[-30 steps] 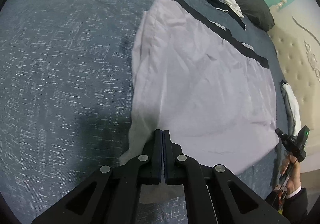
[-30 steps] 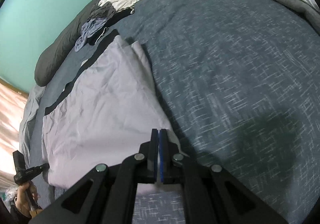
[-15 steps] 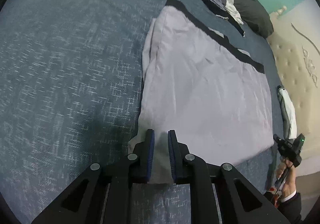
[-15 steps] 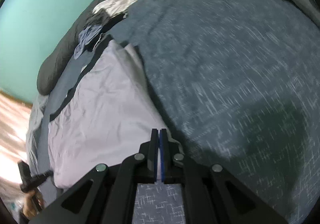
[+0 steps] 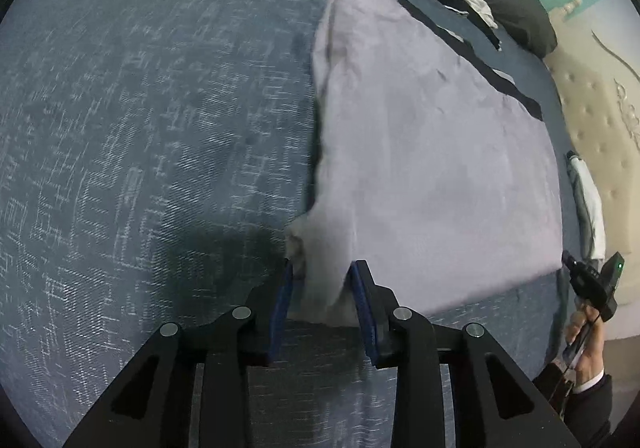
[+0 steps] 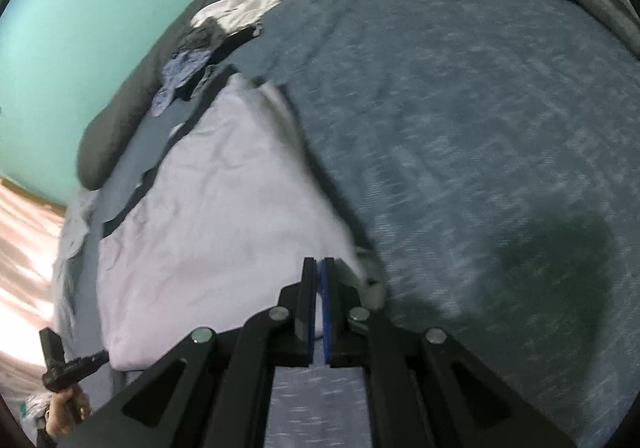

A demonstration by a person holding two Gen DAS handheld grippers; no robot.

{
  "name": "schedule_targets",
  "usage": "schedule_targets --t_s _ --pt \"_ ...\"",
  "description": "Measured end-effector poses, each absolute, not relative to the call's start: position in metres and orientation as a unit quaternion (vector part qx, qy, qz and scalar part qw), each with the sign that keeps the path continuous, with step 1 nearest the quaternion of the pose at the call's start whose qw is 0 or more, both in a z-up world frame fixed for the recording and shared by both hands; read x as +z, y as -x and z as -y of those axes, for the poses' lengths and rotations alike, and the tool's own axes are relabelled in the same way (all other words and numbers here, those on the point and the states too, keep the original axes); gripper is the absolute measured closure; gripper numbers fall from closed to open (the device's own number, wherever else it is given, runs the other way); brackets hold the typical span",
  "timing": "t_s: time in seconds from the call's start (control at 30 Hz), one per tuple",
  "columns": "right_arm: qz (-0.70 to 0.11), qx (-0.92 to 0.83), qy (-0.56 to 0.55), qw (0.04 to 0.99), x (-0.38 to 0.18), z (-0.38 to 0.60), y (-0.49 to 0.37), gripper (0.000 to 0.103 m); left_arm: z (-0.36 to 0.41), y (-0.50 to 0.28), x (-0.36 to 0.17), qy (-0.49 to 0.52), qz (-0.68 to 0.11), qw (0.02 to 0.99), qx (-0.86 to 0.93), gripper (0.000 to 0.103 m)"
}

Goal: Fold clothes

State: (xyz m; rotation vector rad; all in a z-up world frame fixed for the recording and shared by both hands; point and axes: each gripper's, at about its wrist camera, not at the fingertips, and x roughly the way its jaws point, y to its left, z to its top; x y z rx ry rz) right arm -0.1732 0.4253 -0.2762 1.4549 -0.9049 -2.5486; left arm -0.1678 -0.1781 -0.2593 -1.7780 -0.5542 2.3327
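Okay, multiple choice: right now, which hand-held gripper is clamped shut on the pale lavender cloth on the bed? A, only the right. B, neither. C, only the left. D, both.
A: the right hand-held gripper has its jaws pressed together over the edge of the lavender cloth, while the left hand-held gripper stands open with the cloth's corner lying loose between its fingers.

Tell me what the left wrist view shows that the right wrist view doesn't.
Only the left wrist view shows the left gripper open around a corner of the lilac garment, plus a beige tufted headboard. Only the right wrist view shows the right gripper shut on the garment's edge. Both show the grey-blue bedspread and the dark pillow.
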Motion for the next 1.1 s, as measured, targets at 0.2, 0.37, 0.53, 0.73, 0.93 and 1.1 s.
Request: schedule_targets --t_s 0.2,0.37,0.53,0.73,0.93,1.1 --pt "0.301 -0.834 -0.462 0.007 -0.268 -0.440 0.168 0.102 0.193 0.162 -0.252 0.588 0.194 0.068 0.782 0.066" --pt "0.319 -0.843 -0.431 0.033 -0.254 -0.430 0.163 0.101 0.197 0.156 -0.255 0.588 0.218 0.078 0.775 0.052" --pt "0.337 -0.845 -0.412 0.056 -0.253 -0.415 0.158 0.101 0.194 0.155 -0.273 0.598 0.256 0.097 0.753 0.047" --pt "0.331 -0.848 -0.411 0.043 -0.271 -0.405 0.149 0.101 0.197 0.158 -0.283 0.588 0.297 0.099 0.746 0.046" --pt "0.309 -0.862 -0.401 0.030 -0.275 -0.401 0.146 0.101 0.195 0.163 -0.288 0.576 0.315 0.097 0.748 0.046" --pt "0.283 -0.875 -0.391 0.032 -0.271 -0.396 0.147 0.101 0.192 0.165 -0.283 0.560 0.315 0.087 0.761 0.048"
